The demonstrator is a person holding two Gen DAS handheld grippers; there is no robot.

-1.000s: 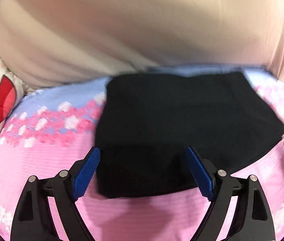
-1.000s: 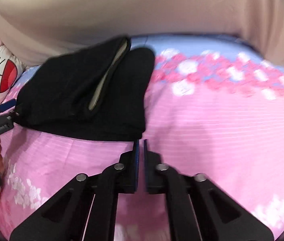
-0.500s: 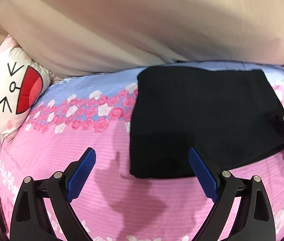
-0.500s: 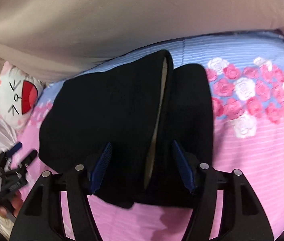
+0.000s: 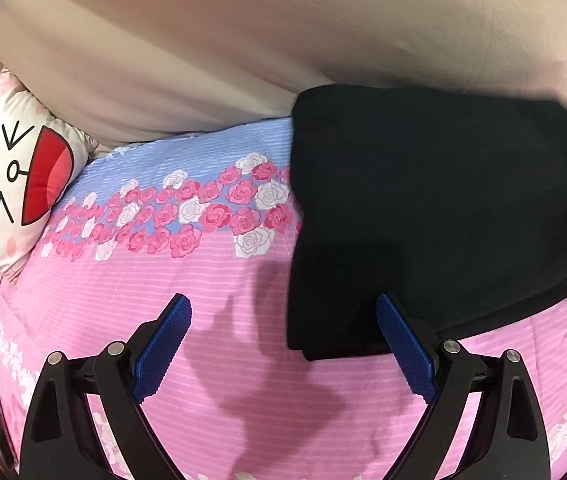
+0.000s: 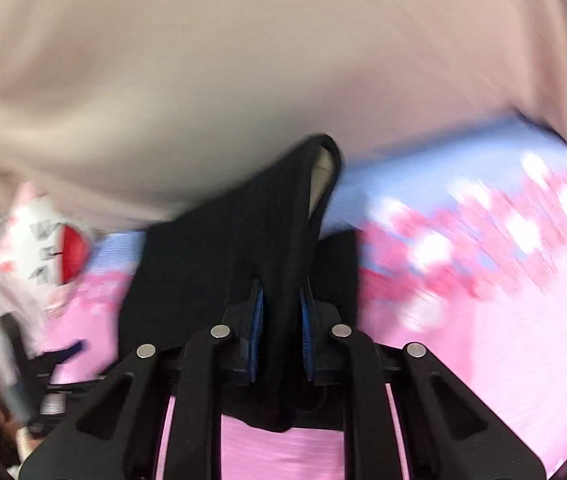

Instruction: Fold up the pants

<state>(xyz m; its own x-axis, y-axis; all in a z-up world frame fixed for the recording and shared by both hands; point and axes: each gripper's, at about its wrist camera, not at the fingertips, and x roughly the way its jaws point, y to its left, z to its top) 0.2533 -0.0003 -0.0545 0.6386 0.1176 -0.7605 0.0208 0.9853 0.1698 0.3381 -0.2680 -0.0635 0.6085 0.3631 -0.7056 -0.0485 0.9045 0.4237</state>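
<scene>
Pillow: a white cartoon-face pillow point(image 5: 11, 184) leans at the far left of the bed, against the beige wall point(image 5: 283, 40)
Bedspread: a pink striped bedspread point(image 5: 211, 320) with a band of roses and a blue strip along the wall covers the bed
Left gripper: the left gripper point(image 5: 283, 344) hangs spread wide over the bedspread, its blue pads point(image 5: 163, 344) grasping nothing; the right-hand pad sits just in front of the near edge of the pants and I cannot tell whether it touches the cloth
Pants: the black pants point(image 5: 435, 216) lie to the right of the roses as a compact, layered rectangle, the far edge against the wall, stacked layers showing at the near right corner
Right gripper: the right gripper point(image 6: 281, 334) is clenched on a fold of the pants point(image 6: 243, 256), pads nearly together with black cloth pinched between them; the cloth rises to a peak with a pale lining showing inside, and this view is blurred by motion
Progress: judging by the layers, most of the folding is done; what looks to be left is one last layer, held up by the right gripper, to be laid flat on the pile and let go, and perhaps some smoothing
</scene>
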